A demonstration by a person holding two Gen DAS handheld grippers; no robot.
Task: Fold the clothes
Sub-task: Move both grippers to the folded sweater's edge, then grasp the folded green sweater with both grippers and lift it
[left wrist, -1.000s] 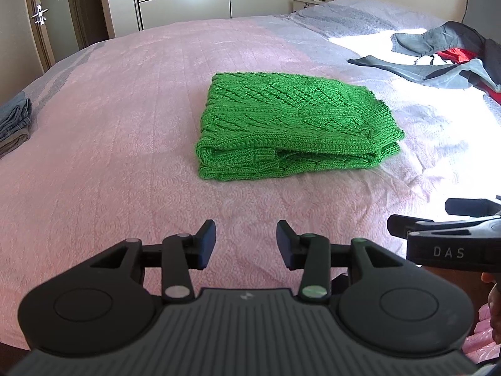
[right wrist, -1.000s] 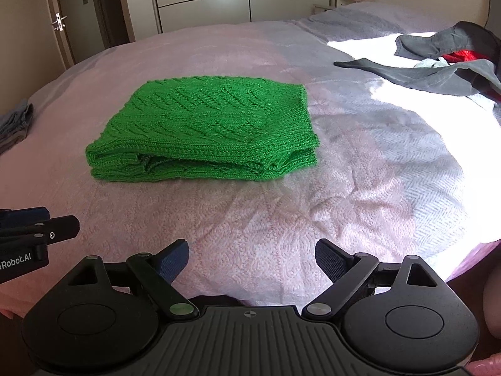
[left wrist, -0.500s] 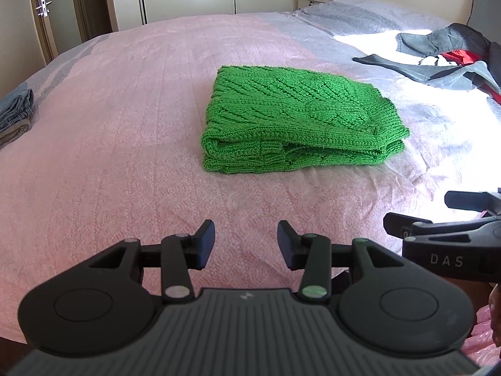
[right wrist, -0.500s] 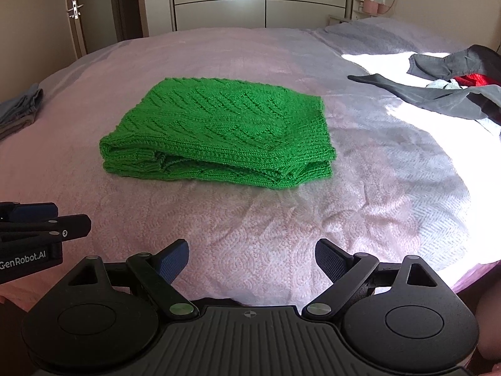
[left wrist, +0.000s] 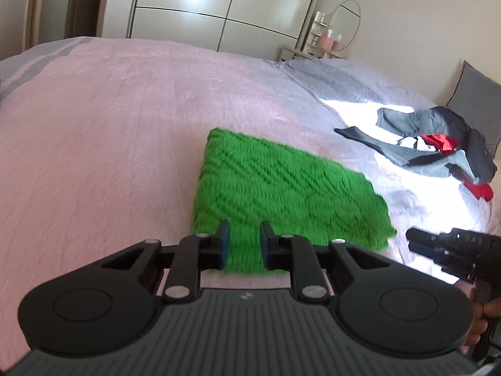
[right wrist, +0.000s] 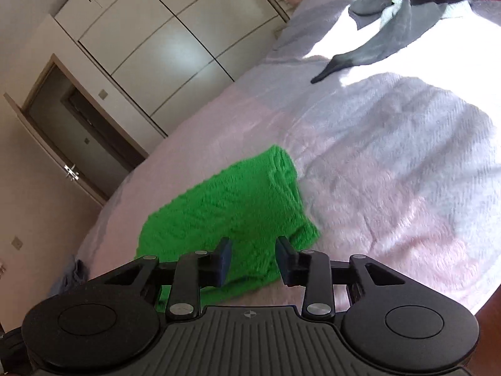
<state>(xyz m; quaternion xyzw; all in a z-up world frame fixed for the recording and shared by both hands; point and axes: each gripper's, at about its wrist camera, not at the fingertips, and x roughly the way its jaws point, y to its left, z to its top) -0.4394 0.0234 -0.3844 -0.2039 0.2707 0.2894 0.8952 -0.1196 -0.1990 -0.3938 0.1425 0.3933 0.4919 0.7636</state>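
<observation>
A folded green knit sweater (left wrist: 281, 188) lies on the pink bedspread (left wrist: 94, 125). My left gripper (left wrist: 245, 241) is at the sweater's near left edge, its jaws drawn narrow with green knit filling the gap. My right gripper (right wrist: 254, 257), rolled to one side, is at the near right corner of the sweater (right wrist: 225, 206), jaws likewise narrowed on the knit. In the left wrist view the right gripper (left wrist: 411, 240) shows at the right, held by a hand (left wrist: 482, 313). Both views are blurred by motion.
A loose pile of grey, red and white clothes (left wrist: 438, 147) lies at the far right of the bed (right wrist: 391, 172). Folded grey clothes (right wrist: 73, 274) sit at the bed's left edge. Wardrobe doors (left wrist: 203, 9) and a door (right wrist: 78, 131) stand behind. A grey pillow (left wrist: 476, 103) leans at the right.
Both grippers moved forward from the bed's near edge onto the sweater's front edge. Their jaws went from wide open to narrow. The right gripper rolled sideways.
</observation>
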